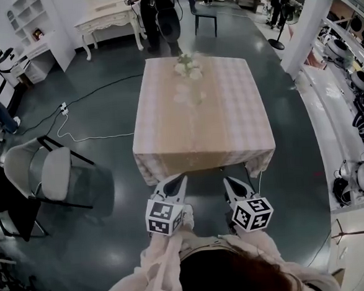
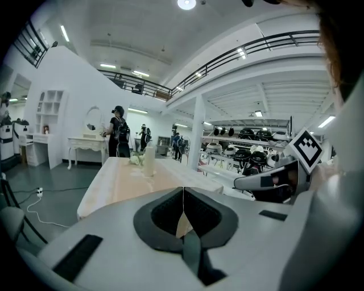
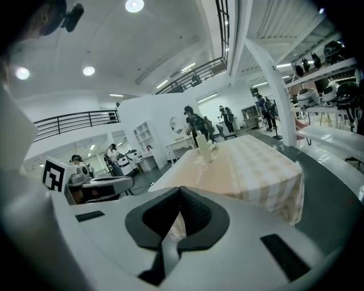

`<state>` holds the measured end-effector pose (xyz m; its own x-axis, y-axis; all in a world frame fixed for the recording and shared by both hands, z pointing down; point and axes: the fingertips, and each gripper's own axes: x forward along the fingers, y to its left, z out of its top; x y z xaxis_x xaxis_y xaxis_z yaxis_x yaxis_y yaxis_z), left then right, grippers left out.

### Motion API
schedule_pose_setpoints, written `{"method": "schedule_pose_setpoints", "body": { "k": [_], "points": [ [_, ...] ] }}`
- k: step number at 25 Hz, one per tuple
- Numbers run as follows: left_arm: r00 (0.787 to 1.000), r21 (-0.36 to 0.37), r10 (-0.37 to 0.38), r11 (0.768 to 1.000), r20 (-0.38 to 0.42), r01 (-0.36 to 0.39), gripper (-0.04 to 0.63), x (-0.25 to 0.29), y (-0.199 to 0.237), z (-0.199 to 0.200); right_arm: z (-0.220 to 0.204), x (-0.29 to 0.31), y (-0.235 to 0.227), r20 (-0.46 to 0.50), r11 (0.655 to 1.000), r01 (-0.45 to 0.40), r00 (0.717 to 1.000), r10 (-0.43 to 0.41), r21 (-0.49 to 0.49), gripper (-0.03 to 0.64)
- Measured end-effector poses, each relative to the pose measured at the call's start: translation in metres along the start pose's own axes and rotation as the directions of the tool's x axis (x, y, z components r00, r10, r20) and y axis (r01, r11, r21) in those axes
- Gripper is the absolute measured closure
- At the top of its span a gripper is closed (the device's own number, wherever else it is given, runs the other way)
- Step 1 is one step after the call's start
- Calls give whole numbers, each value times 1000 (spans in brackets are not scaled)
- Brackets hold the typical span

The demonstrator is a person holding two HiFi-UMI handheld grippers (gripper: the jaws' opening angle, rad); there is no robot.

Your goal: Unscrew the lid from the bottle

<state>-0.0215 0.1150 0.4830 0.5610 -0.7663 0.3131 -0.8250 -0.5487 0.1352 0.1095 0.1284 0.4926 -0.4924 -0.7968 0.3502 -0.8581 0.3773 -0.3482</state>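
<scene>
The fingers (image 2: 164, 215) of the left gripper (image 2: 183, 196) are clenched pad to pad with nothing between them. The right gripper (image 3: 181, 196) is clenched and empty likewise. In the head view both grippers are held side by side, short of the near edge of the table (image 1: 169, 142).

Step in hand, as judged: approach. No contact with the bottle has been made, and the lid is not yet worked.

The table carries a checked cloth. The bottle (image 2: 149, 160) stands on its far half, about on the centre line, near a small bunch of flowers (image 2: 136, 160) and well apart from both grippers.

Orientation: the bottle is upright. Its long axis is vertical, with the top end pointing at the ceiling. The lid is too small to make out separately.

Next move, as judged: bring both grippers over the table, release the fingers, clamp one gripper on the body, set the other around the top, then twist about the vertical axis.
</scene>
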Motion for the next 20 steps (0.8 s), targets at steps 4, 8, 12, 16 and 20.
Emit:
{"method": "schedule_pose_setpoints", "body": {
  "k": [4,8,12,16,20],
  "points": [
    [1000,-9,-14,1000,5,14,568,27,42,17,22,46,-4,9,1000,13,1000,-13,8,603],
    [999,-11,-26,1000,19,26,568,55,74,33,45,86,-11,27,1000,16,1000,-16,1,603],
    [999,5,-46,999,8,46,568,75,95,38,54,117,-19,34,999,32,999,-32,10,604],
    [998,12,-58,998,-14,59,568,88,111,38,56,136,-23,28,999,48,998,-48,14,604],
    [996,0,-69,998,-48,69,568,103,117,33,61,145,-40,12,997,77,997,-77,30,603]
  ]
}}
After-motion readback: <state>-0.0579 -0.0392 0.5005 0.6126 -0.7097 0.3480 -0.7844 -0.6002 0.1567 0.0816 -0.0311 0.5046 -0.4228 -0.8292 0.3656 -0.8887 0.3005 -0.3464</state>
